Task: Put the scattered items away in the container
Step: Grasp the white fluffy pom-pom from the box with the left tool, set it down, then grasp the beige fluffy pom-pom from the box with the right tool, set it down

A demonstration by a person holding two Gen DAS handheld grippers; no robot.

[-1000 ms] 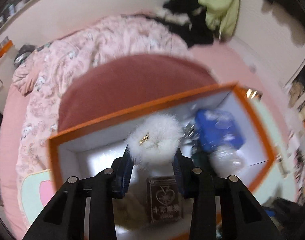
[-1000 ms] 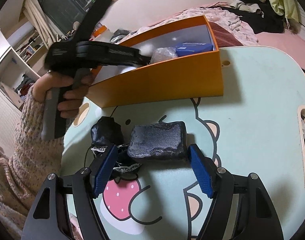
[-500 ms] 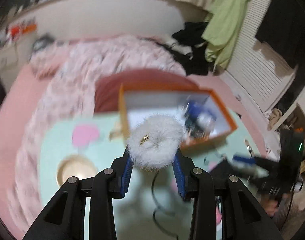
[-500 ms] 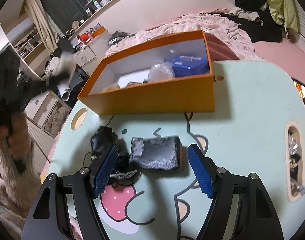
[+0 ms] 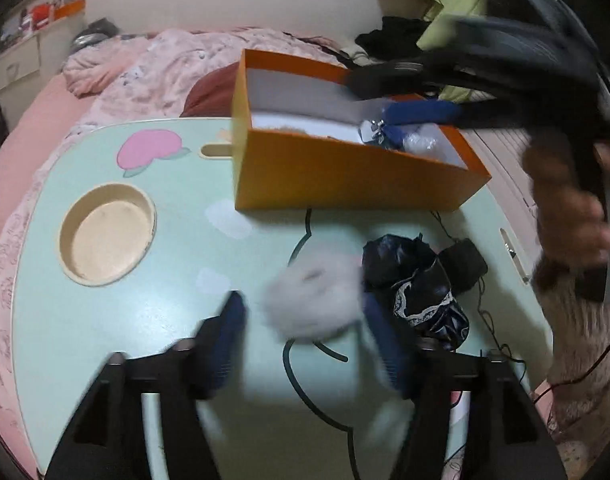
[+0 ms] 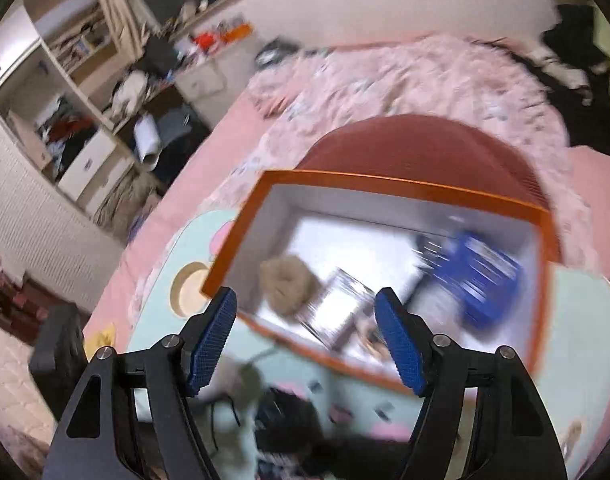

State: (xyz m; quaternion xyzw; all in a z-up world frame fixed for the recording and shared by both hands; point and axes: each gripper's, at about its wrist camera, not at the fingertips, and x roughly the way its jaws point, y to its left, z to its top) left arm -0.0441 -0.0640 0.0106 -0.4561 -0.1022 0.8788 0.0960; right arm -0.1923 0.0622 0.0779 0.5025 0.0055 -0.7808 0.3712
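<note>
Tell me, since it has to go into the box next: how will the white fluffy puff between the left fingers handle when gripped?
The white fluffy puff looks soft, so it will probably squash rather than resist. Its fur suggests it is light and might slip from loose fingers. Round, it could roll on the table.

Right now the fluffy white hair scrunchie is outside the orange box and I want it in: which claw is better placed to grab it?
Left: its opening claw straddles the fluffy white scrunchie. The right claw, closing on nothing, hovers over the orange cardboard box.
</note>
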